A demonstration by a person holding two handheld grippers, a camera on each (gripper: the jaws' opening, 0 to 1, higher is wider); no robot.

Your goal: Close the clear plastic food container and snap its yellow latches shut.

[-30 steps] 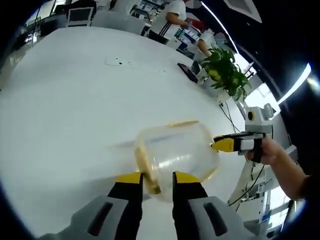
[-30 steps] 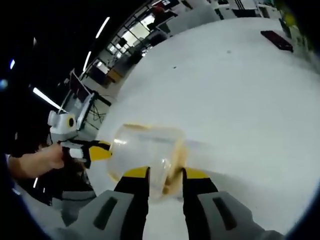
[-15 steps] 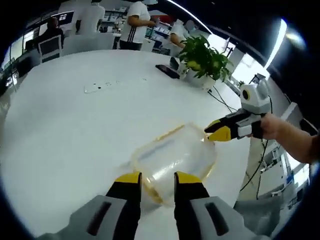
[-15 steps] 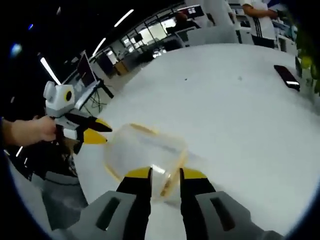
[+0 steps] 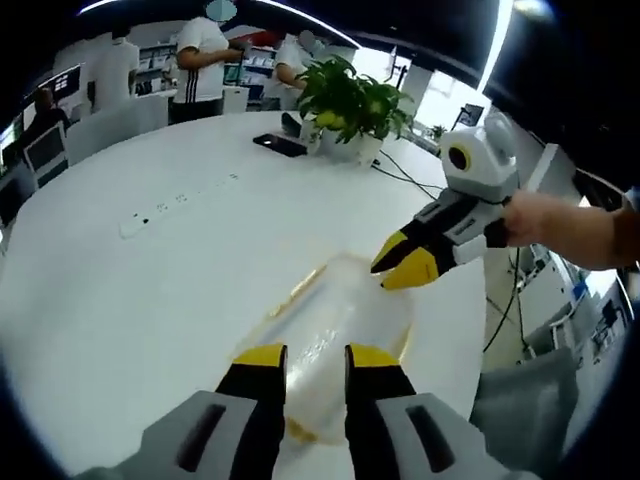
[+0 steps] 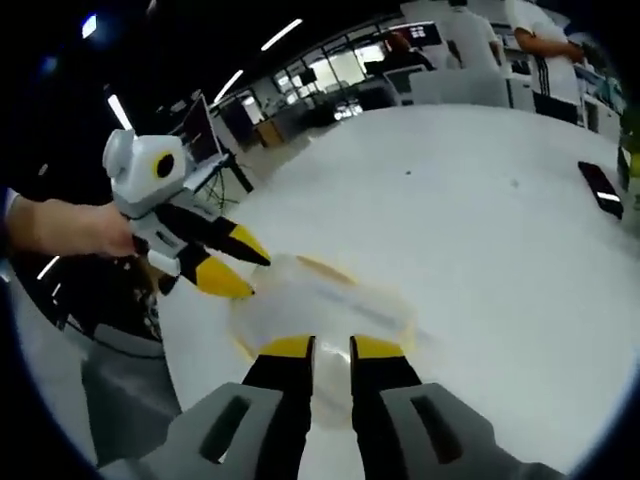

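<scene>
No readable writing anywhere. Your clear container (image 5: pixel 335 325) lies on the white bench (image 5: pixel 150 290) in an open office. Your left gripper (image 5: pixel 306 357) pinches its near edge between its jaws; your right gripper (image 6: pixel 331 347) pinches the opposite edge.

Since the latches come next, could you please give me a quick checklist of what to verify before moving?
1. Clear container lies on the white table: ok.
2. Left gripper closed on its near rim: ok.
3. Right gripper closed on the opposite end: ok.
4. Lid fully seated: cannot tell, the plastic is blurred.
5. Yellow latches snapped: cannot tell.
6. Phone and plant stand well away: ok.
</scene>
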